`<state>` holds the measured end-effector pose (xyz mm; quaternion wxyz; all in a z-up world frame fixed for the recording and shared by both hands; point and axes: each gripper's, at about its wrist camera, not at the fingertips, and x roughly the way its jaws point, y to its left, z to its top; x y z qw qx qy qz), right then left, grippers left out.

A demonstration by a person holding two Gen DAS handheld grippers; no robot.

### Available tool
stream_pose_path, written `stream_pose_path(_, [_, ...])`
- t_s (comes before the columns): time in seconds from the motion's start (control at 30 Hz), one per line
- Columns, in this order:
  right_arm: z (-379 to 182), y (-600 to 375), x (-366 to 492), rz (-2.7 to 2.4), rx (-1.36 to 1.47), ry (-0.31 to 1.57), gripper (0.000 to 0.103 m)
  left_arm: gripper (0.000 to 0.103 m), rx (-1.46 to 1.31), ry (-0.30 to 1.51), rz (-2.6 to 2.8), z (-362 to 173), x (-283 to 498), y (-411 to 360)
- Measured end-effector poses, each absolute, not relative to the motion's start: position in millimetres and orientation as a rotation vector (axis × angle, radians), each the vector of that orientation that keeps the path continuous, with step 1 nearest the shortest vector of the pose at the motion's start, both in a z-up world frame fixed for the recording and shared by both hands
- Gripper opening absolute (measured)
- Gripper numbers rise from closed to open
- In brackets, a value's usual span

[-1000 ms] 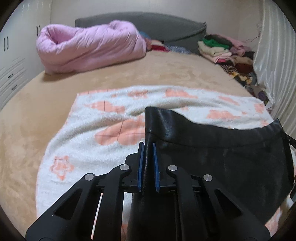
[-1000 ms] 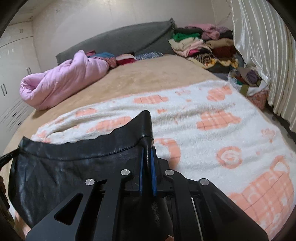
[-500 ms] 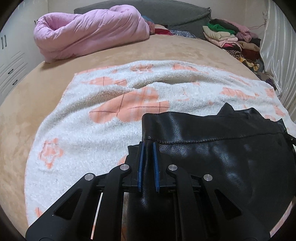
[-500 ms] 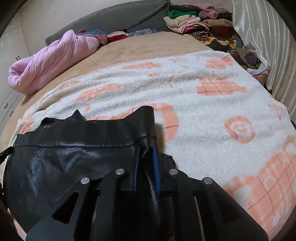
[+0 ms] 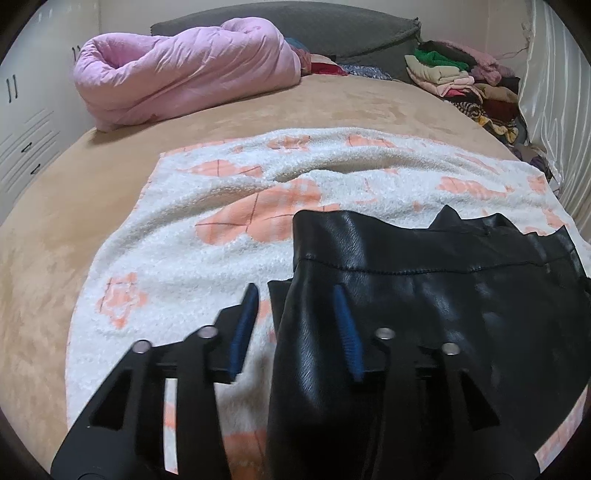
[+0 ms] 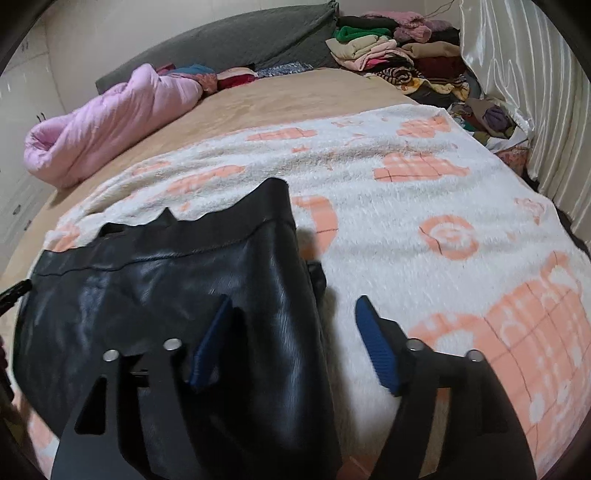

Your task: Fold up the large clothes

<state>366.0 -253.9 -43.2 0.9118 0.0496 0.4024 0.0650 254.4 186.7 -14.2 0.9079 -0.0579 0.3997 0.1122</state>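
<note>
Both tools' jaws just opened, garment [image 5: 424, 295] bottom cut off

Tan bed [image 5: 332, 107], grey headboard [image 5: 332, 26], white wardrobe [image 5: 22, 122], satin curtain [image 6: 535, 92]

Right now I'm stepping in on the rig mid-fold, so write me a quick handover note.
Left gripper: jaws just opened, off the black leather garment, whose edge lies between them.
Right gripper: jaws also just opened, garment edge between them, unpressed.
Garment lies on the white and orange blanket on the bed, waistband away from the grippers.
Done: garment laid down and released.
Left: likely further folds; the final shape isn't settled yet.
</note>
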Motion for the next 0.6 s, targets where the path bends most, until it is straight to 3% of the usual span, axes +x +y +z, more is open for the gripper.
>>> stream_pose_path(0.13, [-36.9,-257.9,348.9,0.156,0.133,0.816,0.083,0.052,-0.155,0.831,0.212,-8.7,244.2,190.7])
stream_pose_path(0.37, [-28.9,-257.5,322.0,0.191,0.138,0.802,0.088,0.069,-0.157,0.822,0.202,1.4,223.3,185.5])
stream_pose_path(0.6, [-31.2,-258.4,304.3,0.234,0.162,0.822,0.093,0.074,-0.210,0.852,0.188,-8.4,203.5,183.2])
